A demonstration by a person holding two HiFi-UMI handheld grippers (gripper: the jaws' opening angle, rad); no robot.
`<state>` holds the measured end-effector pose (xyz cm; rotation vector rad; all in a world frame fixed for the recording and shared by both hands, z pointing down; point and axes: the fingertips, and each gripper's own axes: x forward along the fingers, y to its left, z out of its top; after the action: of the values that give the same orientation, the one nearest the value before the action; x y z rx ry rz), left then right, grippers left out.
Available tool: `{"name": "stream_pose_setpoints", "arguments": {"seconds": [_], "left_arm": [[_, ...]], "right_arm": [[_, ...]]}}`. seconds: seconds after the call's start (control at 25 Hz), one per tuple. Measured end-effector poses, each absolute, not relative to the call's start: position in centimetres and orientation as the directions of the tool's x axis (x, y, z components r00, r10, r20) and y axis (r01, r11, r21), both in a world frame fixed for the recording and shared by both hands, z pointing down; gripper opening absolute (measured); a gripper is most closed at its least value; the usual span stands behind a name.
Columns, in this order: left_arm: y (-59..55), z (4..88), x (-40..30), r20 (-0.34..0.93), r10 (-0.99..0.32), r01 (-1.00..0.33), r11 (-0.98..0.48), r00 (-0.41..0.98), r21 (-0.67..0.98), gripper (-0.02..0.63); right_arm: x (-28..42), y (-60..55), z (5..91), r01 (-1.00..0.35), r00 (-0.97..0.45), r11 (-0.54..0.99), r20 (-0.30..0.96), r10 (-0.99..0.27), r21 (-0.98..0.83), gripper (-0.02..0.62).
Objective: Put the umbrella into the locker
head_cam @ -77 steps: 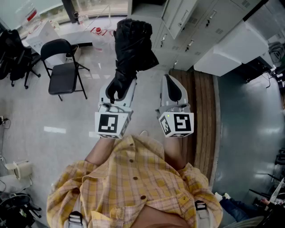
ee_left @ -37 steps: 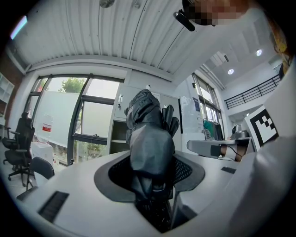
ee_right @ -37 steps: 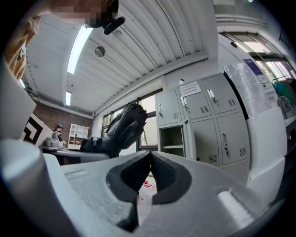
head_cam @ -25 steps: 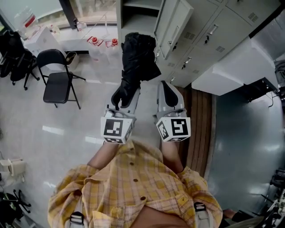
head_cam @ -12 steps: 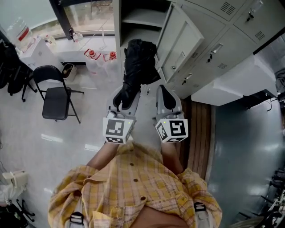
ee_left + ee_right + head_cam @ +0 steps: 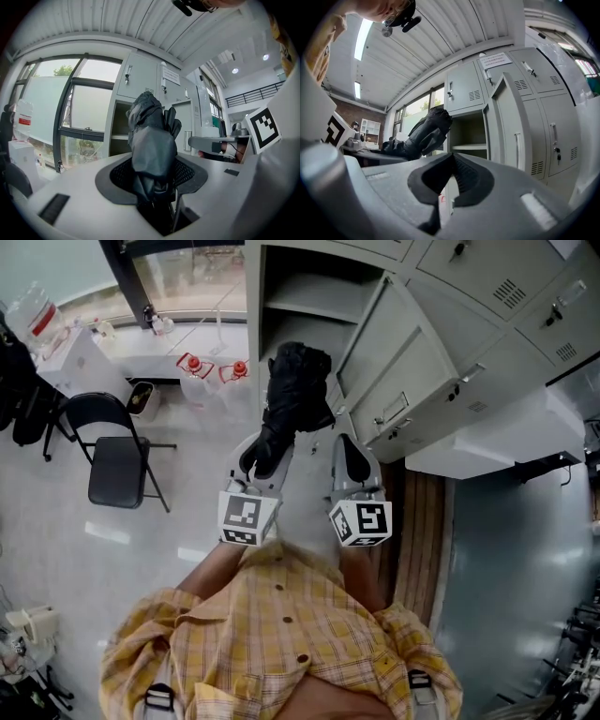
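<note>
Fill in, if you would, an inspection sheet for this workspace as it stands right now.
Surface: glossy pale floor; wooden strip along the right.
Job's things: black folded umbrella, held out toward the open locker; its door is swung wide and a shelf shows inside.
Clutter: black folding chair; red-capped bottles by the window wall.
Grippers: left gripper is clamped on the umbrella; right gripper is shut, with nothing between its jaws.
Cables: nothing clearly seen.
Surroundings: closed lockers to the right; window to the left.
</note>
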<state>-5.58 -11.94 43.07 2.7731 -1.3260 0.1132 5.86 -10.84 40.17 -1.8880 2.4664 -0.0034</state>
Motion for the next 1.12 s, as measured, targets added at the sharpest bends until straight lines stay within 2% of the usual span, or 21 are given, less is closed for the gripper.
{"name": "stream_pose_setpoints", "arguments": {"seconds": [0.68, 1.12], "left_arm": [[-17.3, 46.4, -6.1, 0.122, -0.708, -0.717, -0.695, 0.696, 0.055, 0.196], [-18.0, 48.0, -5.4, 0.152, -0.722, -0.736, -0.673, 0.675, 0.068, 0.196]], "right_arm": [[5.2, -15.0, 42.6, -0.981, -0.183, 0.182, -0.001, -0.983, 0.06, -0.003], [6.3, -16.5, 45.1, -0.977, -0.21, 0.211, 0.078, -0.975, 0.011, -0.003]]}}
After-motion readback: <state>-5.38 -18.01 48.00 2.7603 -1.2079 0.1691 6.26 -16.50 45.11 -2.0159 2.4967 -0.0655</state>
